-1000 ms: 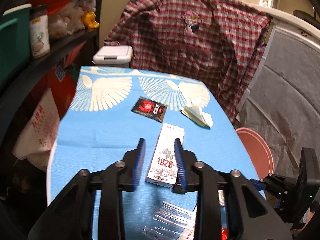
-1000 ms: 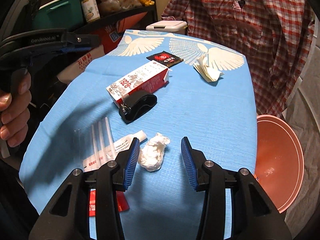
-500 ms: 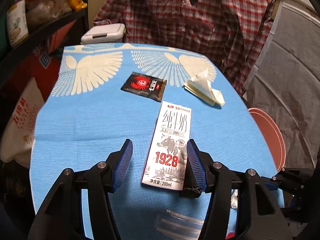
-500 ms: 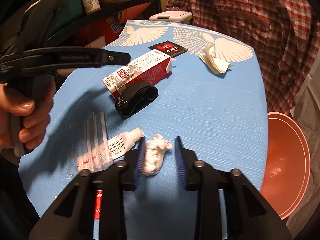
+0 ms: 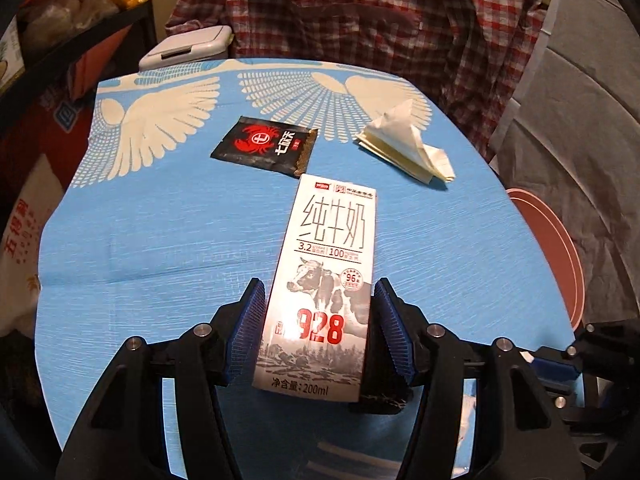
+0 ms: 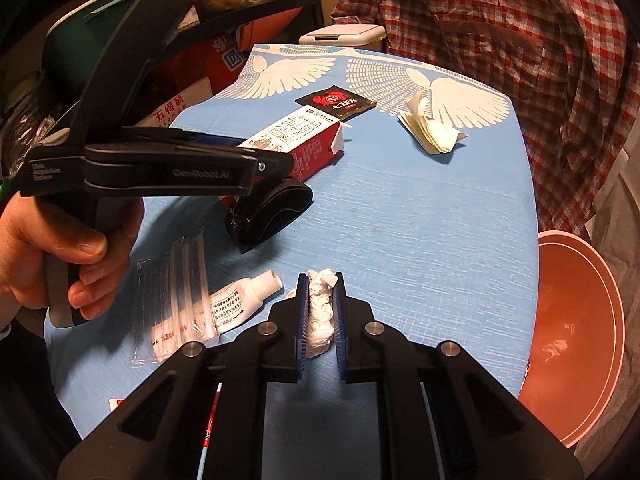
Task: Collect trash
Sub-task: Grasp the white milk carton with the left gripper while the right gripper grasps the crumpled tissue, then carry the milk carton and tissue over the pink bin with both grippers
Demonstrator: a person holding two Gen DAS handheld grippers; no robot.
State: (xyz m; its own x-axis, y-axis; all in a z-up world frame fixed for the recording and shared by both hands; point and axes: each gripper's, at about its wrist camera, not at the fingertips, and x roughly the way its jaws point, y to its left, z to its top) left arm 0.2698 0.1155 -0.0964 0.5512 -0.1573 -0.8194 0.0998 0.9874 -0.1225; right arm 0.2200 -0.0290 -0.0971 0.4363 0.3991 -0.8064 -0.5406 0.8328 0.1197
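Left wrist: carton (image 5: pixel 326 280) mid-table (image 5: pixel 160 220).

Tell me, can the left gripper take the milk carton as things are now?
Probably yes: the left gripper already straddles the milk carton, a pad on each side, and nothing lies between them. The jaws look not quite closed on it.

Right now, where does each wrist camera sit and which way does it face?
Left wrist: behind left gripper, angled down at white milk carton between its fingers.
Right wrist: behind right gripper, angled down at crumpled white tissue it pinches; left hand shows.
Shared: blue tablecloth, carton, black sachet.
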